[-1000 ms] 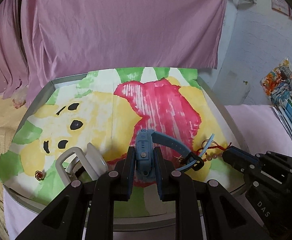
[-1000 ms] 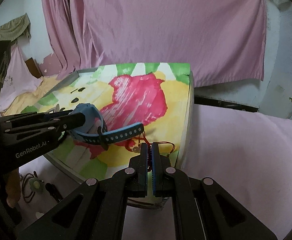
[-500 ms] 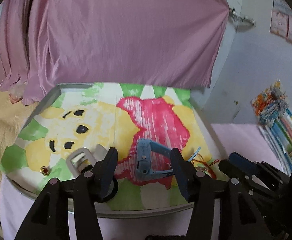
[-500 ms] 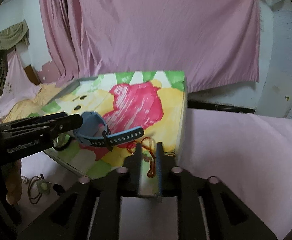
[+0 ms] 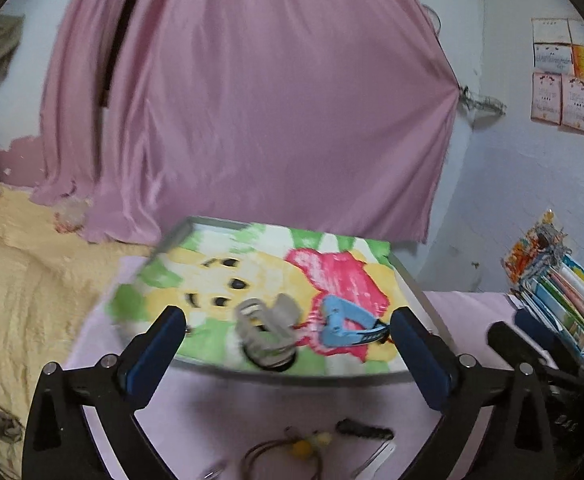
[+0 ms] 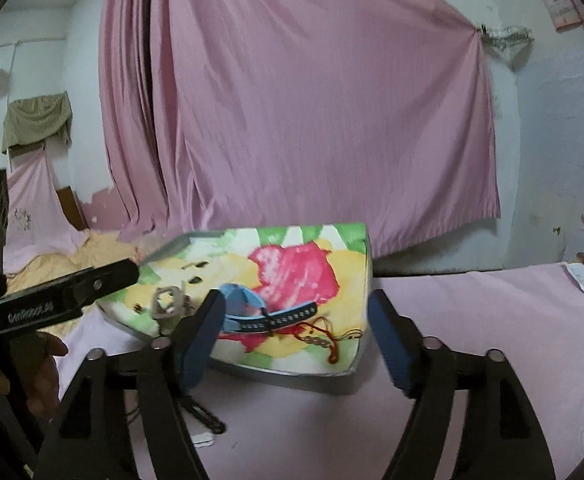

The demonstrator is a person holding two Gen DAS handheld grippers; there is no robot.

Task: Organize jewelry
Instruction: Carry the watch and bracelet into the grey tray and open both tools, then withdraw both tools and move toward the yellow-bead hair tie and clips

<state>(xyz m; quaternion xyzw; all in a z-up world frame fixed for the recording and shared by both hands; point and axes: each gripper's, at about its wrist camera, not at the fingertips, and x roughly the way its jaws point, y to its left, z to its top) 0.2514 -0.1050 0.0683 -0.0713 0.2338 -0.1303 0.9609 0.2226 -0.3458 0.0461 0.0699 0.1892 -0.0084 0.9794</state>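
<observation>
L tool (image 5: 288, 344) spread wide, raised above blue watch (image 5: 346, 322); R tool (image 6: 296, 328) spread too, empty.

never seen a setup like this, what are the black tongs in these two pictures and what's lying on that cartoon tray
These are no robot arms: a person holds a pair of black hand-held tongs in each hand, and a fisheye camera on each looks forward along its two fingers. One picture comes from the left tongs, the other from the right tongs. Both pairs stand wide open and hold nothing.

Ahead is a metal-rimmed tray lined with a bright cartoon bear print, resting on pink cloth. On it lie a blue plastic watch with a dark strap, a pale grey watch beside it, and a red cord bracelet with beads. In the right view the left tongs reach in from the left edge. Closer, on the cloth, lie more small jewellery pieces, too blurred to name.
</observation>
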